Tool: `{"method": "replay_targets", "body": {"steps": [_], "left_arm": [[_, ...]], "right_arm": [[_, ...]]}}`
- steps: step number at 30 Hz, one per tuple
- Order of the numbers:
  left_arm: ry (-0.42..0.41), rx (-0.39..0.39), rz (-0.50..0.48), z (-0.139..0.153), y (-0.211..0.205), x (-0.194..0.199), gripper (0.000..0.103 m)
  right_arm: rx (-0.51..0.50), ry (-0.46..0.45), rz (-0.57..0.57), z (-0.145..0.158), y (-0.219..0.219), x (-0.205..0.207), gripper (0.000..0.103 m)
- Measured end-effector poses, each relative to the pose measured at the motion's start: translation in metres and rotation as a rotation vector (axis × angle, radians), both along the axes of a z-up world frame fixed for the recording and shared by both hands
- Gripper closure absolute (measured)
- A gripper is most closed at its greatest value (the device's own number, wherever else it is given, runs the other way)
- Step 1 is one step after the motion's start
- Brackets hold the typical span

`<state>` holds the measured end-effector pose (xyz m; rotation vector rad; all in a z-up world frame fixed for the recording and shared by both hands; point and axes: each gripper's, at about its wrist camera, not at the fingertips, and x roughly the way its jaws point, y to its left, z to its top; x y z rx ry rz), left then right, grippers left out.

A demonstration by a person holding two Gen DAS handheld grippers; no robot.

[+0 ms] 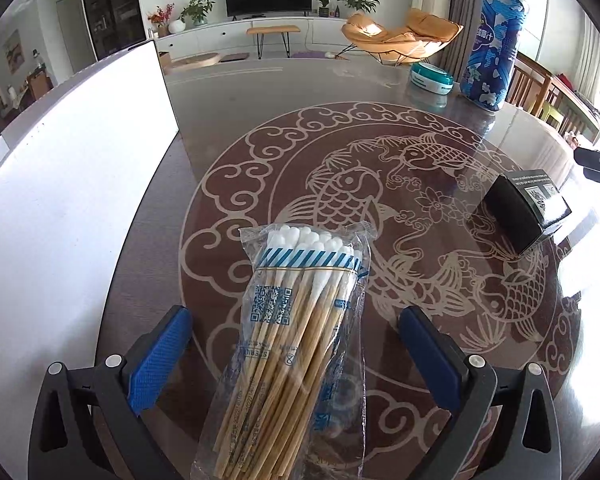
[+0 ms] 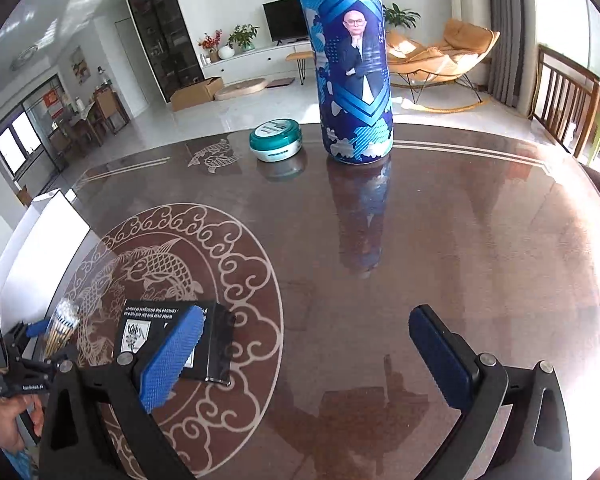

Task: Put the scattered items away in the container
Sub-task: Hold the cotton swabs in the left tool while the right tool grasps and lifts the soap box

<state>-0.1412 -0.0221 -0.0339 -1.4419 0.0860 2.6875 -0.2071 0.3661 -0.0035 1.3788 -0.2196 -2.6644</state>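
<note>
Both pairs of jaws are spread wide. Between the pads of the left gripper (image 1: 296, 360) a bag of cotton swabs (image 1: 296, 332) is seen, touched by neither pad. It appears to rest on the table (image 1: 236, 92), though whether it is fully settled cannot be told. Nothing is held by the right gripper (image 2: 300, 356).

A white container (image 1: 60, 184) is seen at nine o'clock of the bag. Well apart lie a black box (image 1: 526, 212) at two o'clock, and a teal-lidded tin (image 1: 430, 78) and a tall blue can (image 1: 492, 46) at one o'clock.

A pick-up is judged to be in hand, none of these items being visibly inside the container yet. A firm closing on the bag would be called for next, then a carry toward nine o'clock.

Crinkly clear film is wrapped around thin wooden sticks with soft white tips. The table is glossy and reflective, inlaid with a carp pattern. The box is sharp-edged, the tin round and squat, the can cylindrical.
</note>
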Motion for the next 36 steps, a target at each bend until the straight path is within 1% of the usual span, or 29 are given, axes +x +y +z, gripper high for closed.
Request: {"method": "replay_targets", "body": {"steps": [2,5,6,8,10,11,13,17,18,20,21,22,24,26,29,33,36], "left_arm": [[0.0,-0.001,0.001,0.0,0.0,0.0,0.0],[0.0,-0.001,0.001,0.0,0.0,0.0,0.0],[0.001,-0.001,0.001,0.0,0.0,0.0,0.0],[0.001,-0.001,0.001,0.0,0.0,0.0,0.0],[0.001,-0.001,0.002,0.0,0.0,0.0,0.0],[0.001,-0.001,0.002,0.0,0.001,0.0,0.0],[0.001,-0.001,0.003,0.0,0.0,0.0,0.0],[0.001,-0.001,0.003,0.0,0.0,0.0,0.0],[0.001,-0.001,0.003,0.0,0.0,0.0,0.0],[0.001,-0.001,0.003,0.0,0.0,0.0,0.0],[0.001,0.0,0.002,0.0,0.0,0.0,0.0],[0.0,0.002,-0.001,0.0,-0.001,0.0,0.0],[-0.005,0.001,-0.023,0.0,-0.001,0.001,0.0],[-0.006,-0.003,-0.074,0.001,-0.002,0.004,0.0],[-0.006,-0.002,-0.126,0.001,-0.005,0.01,0.0],[-0.021,-0.003,-0.167,0.002,-0.004,0.004,0.0],[-0.011,-0.002,-0.209,0.001,-0.004,0.003,0.0]], "right_arm": [[-0.023,-0.044,-0.027,-0.012,-0.005,-0.028,0.0],[-0.028,-0.11,-0.038,-0.032,-0.021,-0.053,0.0],[-0.016,-0.126,-0.019,-0.037,-0.029,-0.057,0.0],[0.059,-0.13,0.034,-0.041,-0.046,-0.057,0.0],[0.105,-0.142,0.095,-0.041,-0.056,-0.05,0.0],[0.1,-0.153,0.121,-0.04,-0.058,-0.044,0.0],[0.076,-0.182,0.16,-0.037,-0.059,-0.026,0.0],[0.014,-0.23,0.216,-0.032,-0.057,0.024,0.0],[-0.024,-0.229,0.221,-0.029,-0.054,0.037,0.0],[-0.091,-0.163,0.229,-0.017,-0.049,0.065,0.0],[-0.09,-0.124,0.261,-0.011,-0.052,0.079,0.0],[-0.068,-0.097,0.306,-0.008,-0.058,0.09,0.0],[-0.024,-0.084,0.392,-0.011,-0.076,0.103,0.0],[-0.024,-0.092,0.428,-0.023,-0.087,0.113,0.0],[-0.021,-0.096,0.443,-0.038,-0.106,0.117,0.0],[0.079,-0.078,0.456,-0.044,-0.14,0.103,0.0],[0.158,-0.081,0.439,-0.048,-0.157,0.094,0.0]]}}
